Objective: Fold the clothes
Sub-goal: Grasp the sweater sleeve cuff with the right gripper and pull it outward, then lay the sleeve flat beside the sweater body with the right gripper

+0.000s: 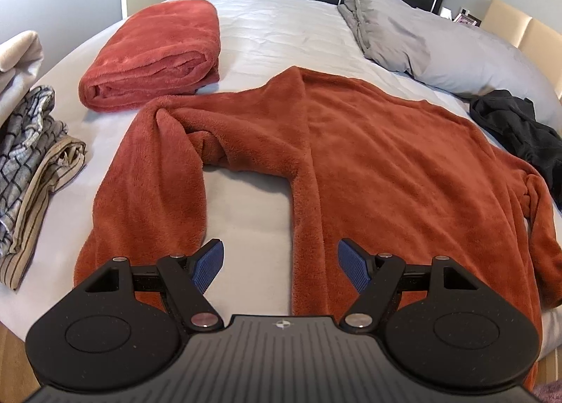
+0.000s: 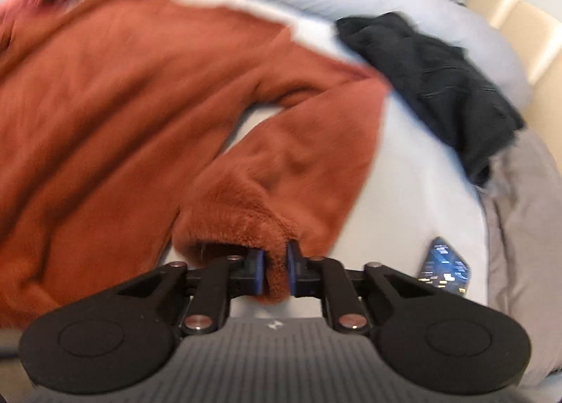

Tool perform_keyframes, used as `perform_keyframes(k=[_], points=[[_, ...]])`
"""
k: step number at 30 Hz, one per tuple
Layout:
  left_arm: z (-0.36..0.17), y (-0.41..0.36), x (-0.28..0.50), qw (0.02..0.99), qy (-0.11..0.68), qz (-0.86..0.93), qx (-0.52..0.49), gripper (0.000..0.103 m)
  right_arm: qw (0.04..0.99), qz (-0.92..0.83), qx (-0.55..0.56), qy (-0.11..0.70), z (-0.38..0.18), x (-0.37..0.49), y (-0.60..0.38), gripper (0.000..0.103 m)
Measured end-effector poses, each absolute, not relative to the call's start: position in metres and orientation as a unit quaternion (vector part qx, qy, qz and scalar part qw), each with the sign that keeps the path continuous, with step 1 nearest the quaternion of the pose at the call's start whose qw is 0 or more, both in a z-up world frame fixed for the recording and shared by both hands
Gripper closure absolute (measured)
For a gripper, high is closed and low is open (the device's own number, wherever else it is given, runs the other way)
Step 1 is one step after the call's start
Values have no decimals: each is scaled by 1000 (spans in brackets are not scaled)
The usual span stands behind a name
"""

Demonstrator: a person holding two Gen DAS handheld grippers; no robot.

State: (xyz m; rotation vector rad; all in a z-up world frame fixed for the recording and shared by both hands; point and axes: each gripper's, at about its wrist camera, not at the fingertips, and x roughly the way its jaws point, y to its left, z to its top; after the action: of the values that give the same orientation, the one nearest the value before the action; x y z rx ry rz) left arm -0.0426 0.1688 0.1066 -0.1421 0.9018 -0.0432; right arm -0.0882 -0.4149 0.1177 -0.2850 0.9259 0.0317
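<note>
Left gripper [image 1: 280, 265]: angled steeply down toward the bed, jaws spread wide, nothing between the blue pads [image 1: 207, 264]; poised over the bare strip of sheet between sleeve and body of the garment.
Right gripper [image 2: 274, 271]: also pitched steeply down, jaws pressed together on a fold of rust fleece; blue pads [image 2: 259, 271] squeezing the fabric from both sides, view smeared by blur.
Rust fleece top [image 1: 368, 157]: spread flat across the near half of the bed, body to the right, one sleeve [image 1: 151, 174] bent down the left side toward the near edge.
Pinched part [image 2: 277, 224]: cuff end of the other sleeve, bunched just ahead of the right fingertips.
Bed sheet [image 1: 288, 34]: white, lightly creased.
Folded rust blanket [image 1: 154, 52]: far left on the bed, apart from the top.
Checked and striped cloths [image 1: 31, 164]: stacked at the left edge.
Black garment [image 1: 520, 132]: crumpled just beside the top's right shoulder.
Grey pillows [image 1: 421, 38]: far right.
Blue patterned object [image 2: 445, 271]: on the sheet, right of the right gripper; too blurred to identify.
</note>
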Motion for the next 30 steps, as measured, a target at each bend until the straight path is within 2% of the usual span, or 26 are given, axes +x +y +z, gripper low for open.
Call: perform_keyframes(k=[7,14,19,28,29,30], points=[[97,163,-31,885,457,-25,-83,32,921,-99,19,376,206,-81,-513,94],[91,155,-25,880,468,-29,-76,32,911,-204,57,354,254,-47,-612,94],[84,149,-20,874,482,-25,-62,32,891,-267,71,361,242,-11,-675,94],[75,143,-7,865,500,-7,-47,32,848,-315,74,420,165,14,-737,93],[74,142,-7,864,502,-7,-46,32,844,-309,86,429,159,14,-742,90],[72,141,-6,862,504,-6,-45,32,840,-305,95,438,154,12,-744,80]])
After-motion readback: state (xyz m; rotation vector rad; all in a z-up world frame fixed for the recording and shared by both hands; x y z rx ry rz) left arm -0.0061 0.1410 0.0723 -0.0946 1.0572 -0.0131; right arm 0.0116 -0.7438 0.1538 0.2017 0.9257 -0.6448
